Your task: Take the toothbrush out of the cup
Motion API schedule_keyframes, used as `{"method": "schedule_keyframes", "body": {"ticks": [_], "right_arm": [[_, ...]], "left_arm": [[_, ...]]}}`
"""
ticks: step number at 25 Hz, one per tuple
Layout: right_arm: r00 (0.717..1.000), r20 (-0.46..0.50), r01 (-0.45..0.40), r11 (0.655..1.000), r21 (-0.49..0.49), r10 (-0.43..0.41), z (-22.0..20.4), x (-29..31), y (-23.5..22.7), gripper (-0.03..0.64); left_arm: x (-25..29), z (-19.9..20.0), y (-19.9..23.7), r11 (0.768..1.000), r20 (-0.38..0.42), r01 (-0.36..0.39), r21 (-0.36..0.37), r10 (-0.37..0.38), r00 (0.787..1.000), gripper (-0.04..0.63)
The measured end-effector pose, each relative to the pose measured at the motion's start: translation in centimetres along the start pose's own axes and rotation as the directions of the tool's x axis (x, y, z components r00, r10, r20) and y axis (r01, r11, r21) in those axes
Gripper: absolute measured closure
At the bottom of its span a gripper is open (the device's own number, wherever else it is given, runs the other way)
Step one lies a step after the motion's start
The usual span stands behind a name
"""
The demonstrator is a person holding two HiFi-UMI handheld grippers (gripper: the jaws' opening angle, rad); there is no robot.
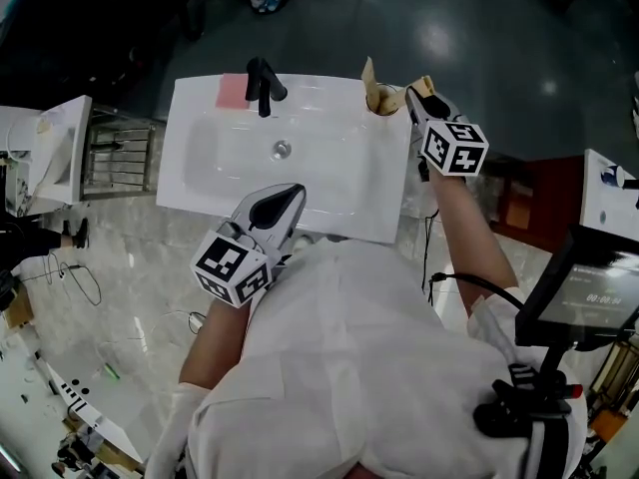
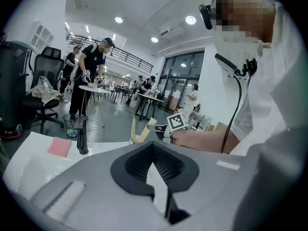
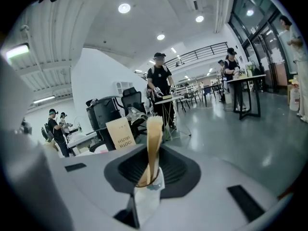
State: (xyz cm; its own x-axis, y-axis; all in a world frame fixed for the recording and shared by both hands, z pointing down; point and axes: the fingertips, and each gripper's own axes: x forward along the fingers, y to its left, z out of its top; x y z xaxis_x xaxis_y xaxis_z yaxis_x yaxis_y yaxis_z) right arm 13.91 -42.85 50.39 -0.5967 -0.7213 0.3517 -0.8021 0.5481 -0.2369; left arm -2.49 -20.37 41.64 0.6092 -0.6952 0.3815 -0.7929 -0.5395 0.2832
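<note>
Where a white sink [image 1: 200, 183] stands on a glossy grey floor in an open hall of desks, chairs and people, a cup [image 1: 382, 101] sits at its back right corner. The toothbrush [image 3: 154, 146], in a brown paper sleeve, stands in the cup, its long axis near upright and its top end up. The right gripper [image 3: 153, 170] is clamped on it just above the rim. The left gripper [image 1: 295, 196], clenched on nothing, hangs over the sink's front edge.

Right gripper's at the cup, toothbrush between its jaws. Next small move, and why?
Probably lift the right gripper straight up: its jaws look closed on the toothbrush, whose lower end sits in the cup.
</note>
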Motion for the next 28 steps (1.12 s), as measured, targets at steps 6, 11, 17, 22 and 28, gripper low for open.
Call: {"method": "schedule_keyframes", "body": {"ticks": [6,11,17,22,28], "right_arm": [[1.000,0.011,0.013,0.999,-0.030,-0.012,0.3,-0.2,0.2,0.561],[0.999,0.025,0.028,0.998,-0.057,-0.026,1.3,-0.5,0.6,0.563],[0.998,0.045,0.057,0.995,-0.083,-0.053,2.7,-1.8,1.3,0.565],[0.994,0.078,0.086,0.991,-0.102,-0.078,4.2,-3.5,2.4,0.565],[0.986,0.127,0.120,0.986,-0.113,-0.105,6.7,-6.1,3.6,0.565]], "left_arm": [[-0.4,-0.3,0.1,1.000,0.003,-0.005,-0.002,0.005,1.000,0.589],[-1.0,-0.4,0.4,1.000,0.005,-0.001,-0.005,0.001,1.000,0.589],[-2.0,-0.4,0.5,1.000,0.016,0.015,0.000,-0.015,1.000,0.589],[-3.4,-0.6,0.7,0.999,0.024,0.036,0.008,-0.036,0.999,0.589],[-5.0,-0.3,0.6,0.998,0.042,0.069,0.013,-0.070,0.997,0.589]]}}
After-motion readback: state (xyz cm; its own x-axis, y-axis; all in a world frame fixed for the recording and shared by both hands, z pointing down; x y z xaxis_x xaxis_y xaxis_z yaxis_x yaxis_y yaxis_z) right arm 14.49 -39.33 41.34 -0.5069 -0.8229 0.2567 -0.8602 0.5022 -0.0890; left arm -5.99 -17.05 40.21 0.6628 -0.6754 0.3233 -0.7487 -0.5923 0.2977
